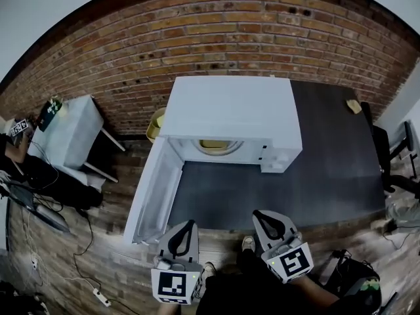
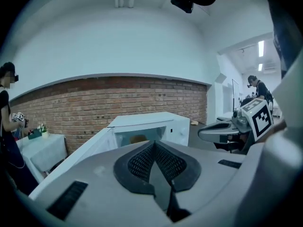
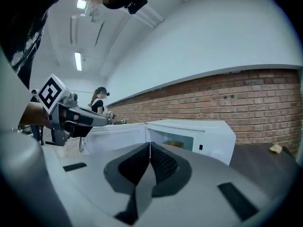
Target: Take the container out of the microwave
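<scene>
A white microwave (image 1: 231, 120) stands on a dark table (image 1: 328, 176) with its door (image 1: 152, 192) swung wide open to the left. A yellowish container (image 1: 216, 146) sits on the turntable inside; it also shows as a tan shape in the cavity, the container (image 2: 138, 139) in the left gripper view and the container (image 3: 175, 144) in the right gripper view. My left gripper (image 1: 185, 226) hovers at the table's near edge by the door's end, shut and empty. My right gripper (image 1: 264, 216) is beside it, also shut and empty. Both point toward the microwave, well short of it.
A brick wall (image 1: 216, 31) runs behind the table. A small white side table (image 1: 69, 133) with small items stands at the left. A small yellow object (image 1: 354, 105) lies at the table's far right corner. Cables and a power strip (image 1: 102, 298) lie on the floor. Other people stand in the room's background.
</scene>
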Demonstrator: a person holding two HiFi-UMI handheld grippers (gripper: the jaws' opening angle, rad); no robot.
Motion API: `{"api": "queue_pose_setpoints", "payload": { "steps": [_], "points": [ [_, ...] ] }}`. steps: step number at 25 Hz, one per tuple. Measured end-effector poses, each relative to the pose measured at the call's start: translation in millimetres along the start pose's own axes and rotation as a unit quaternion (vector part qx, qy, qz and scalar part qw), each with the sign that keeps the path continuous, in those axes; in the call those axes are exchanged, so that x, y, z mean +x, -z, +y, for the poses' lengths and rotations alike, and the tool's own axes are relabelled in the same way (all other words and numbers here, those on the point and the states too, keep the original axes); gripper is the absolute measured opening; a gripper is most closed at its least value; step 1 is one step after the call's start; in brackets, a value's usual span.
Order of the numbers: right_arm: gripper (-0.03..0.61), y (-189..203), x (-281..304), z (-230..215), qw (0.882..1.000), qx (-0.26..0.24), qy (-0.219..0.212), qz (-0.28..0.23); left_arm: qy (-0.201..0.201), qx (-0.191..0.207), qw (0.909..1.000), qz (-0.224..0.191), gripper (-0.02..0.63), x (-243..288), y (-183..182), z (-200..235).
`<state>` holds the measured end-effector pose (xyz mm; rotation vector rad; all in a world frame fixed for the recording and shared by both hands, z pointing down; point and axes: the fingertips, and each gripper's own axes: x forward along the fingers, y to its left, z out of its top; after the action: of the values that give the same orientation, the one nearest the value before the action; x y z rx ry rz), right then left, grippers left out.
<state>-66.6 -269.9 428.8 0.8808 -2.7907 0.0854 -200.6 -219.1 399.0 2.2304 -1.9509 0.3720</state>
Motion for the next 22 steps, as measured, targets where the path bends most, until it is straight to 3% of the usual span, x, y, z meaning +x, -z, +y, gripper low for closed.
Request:
{"api": "queue_pose_setpoints", "payload": {
  "steps": [3,6,8,12,15,19,22],
  "points": [
    [0.063,7.5,-0.8,-9.2,1.0,0.004,-0.01,0.007,-0.001,0.039,0.9991,-0.016,0.008,10.7,-5.8,-13.7],
    [0.063,8.1,-3.0,-18.5,1.0,-0.008,-0.023,0.0,0.005,0.032,0.999,-0.03,0.008,17.5,-11.5,-28.3],
    [0.063,11.2,-2.8,-24.1,0.999,-0.01,-0.032,0.002,0.006,0.049,0.9984,-0.029,0.008,20.8,-9.9,-35.7],
    [0.063,23.7,4.4,-25.6,0.998,-0.001,-0.062,0.018,-0.036,0.109,0.9934,0.0,0.008,21.4,2.3,-36.4],
    [0.063,23.0,10.8,-23.4,0.997,-0.001,-0.077,0.018,-0.05,0.15,0.9864,0.044,0.008,29.6,22.0,-34.5],
    [0.063,15.7,18.3,-31.2,0.997,-0.013,-0.075,-0.005,-0.058,0.218,0.9716,0.071,0.009,63.0,41.1,-24.5],
    [0.063,14.6,17.4,-42.9,0.998,-0.008,-0.062,-0.006,-0.076,0.248,0.9611,0.095,0.009,87.4,52.0,-3.3]
  ]
}}
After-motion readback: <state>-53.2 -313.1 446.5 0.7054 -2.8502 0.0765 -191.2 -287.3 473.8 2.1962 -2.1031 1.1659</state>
